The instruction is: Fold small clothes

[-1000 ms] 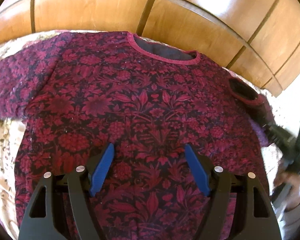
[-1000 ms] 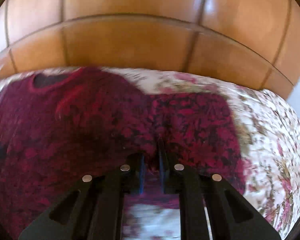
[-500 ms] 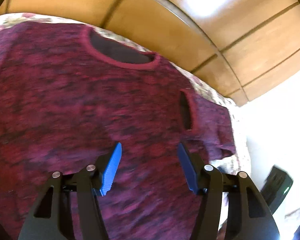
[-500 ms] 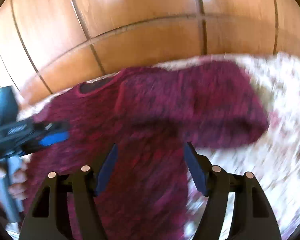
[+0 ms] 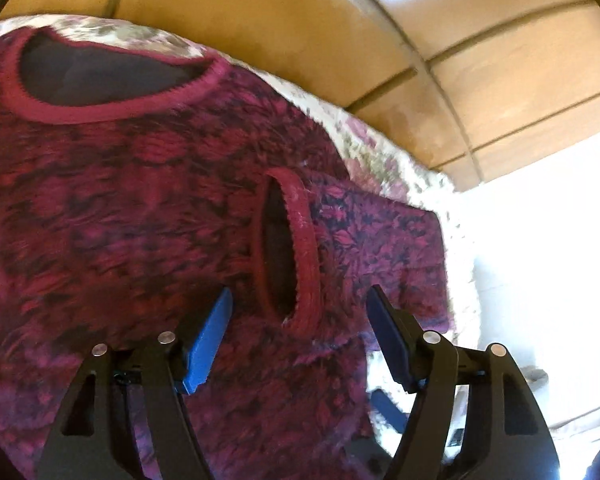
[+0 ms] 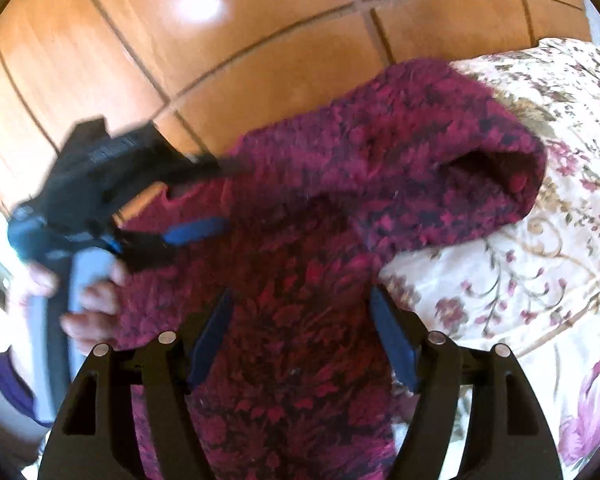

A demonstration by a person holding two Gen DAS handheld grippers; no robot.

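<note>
Since one second ago, your right gripper [image 6: 300, 336] has let go of the sleeve [image 5: 380, 240] and its fingers now stand spread, holding nothing; the sleeve lies folded inward across the sweater [image 5: 120, 220]. Your left gripper [image 5: 298, 332] has swung toward that sleeve, its fingers also spread and empty, the cuff [image 5: 300, 248] between them in view.

The sweater lies face up on the bed [image 6: 520, 272], collar [image 5: 100, 108] toward the wooden panels [image 5: 500, 80].

Step in hand, as judged: first sleeve fold done, with the far sleeve or the body fold to follow. The next move calls for a pinch through a single fabric edge without dragging the folded sleeve.

Limits of view: both views are motion-blurred. The hem and the other sleeve are cut off. You cannot tell whether the left fingers touch the fabric. In the right view the left gripper covers the collar area.
</note>
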